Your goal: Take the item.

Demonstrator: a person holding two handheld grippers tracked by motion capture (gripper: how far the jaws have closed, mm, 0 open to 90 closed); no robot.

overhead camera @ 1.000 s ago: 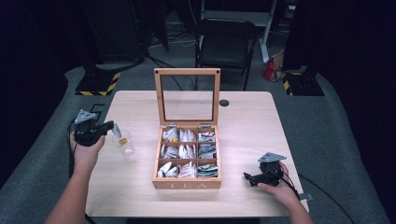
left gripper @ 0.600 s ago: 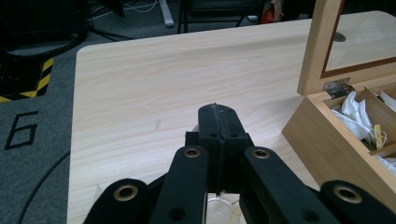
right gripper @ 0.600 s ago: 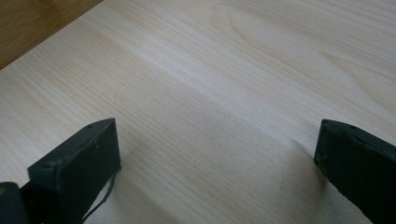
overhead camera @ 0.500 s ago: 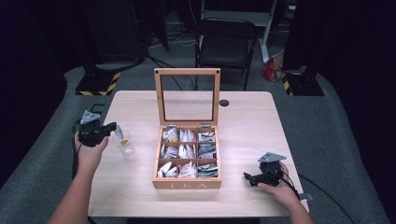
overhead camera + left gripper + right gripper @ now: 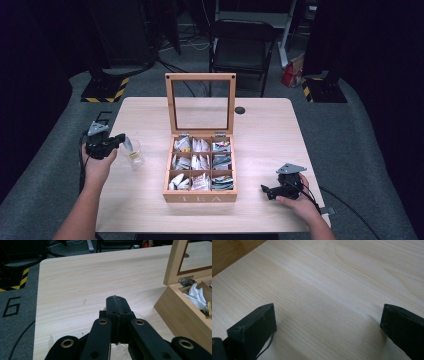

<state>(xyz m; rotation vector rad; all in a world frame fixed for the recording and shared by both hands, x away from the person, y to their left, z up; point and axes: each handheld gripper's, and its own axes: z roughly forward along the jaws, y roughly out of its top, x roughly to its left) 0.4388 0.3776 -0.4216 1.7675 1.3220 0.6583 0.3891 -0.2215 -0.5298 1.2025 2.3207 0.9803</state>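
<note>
The main risk sits at the left: the left claw (image 5: 120, 137) has its jaws pressed tight together, as its own view shows (image 5: 117, 305), and in the high view a pale bag (image 5: 128, 145) seems to hang from the tips. The grip looks to be on a thin edge or string only (the pinch itself is too small to make out), so a jolt could let the bag slip and fall on the table (image 5: 270, 130) instead of into the cup (image 5: 135, 156). The cup is clear, light-looking glass standing just beside the claw, on the side towards the box. The bag hangs over its near rim, between the jaw tips and the glass. If the claw comes down at a slant it could catch that rim and tip or shove the cup, and if the jaws part while the bag is over the rim and not the mouth, the bag could drape over the outside. Further right, the box (image 5: 200, 197) stands open with its lid (image 5: 200, 77) upright. It is near the cup but apart from it, so a wide swing of the left hand could knock the box wall. At the far right the right claw (image 5: 265, 190) rests low by the table's near edge, well apart from cup and bag. Its own view (image 5: 328, 322) shows its jaws spread wide with only bare wood between them, so it holds nothing and offers the cup no steadying.
</note>
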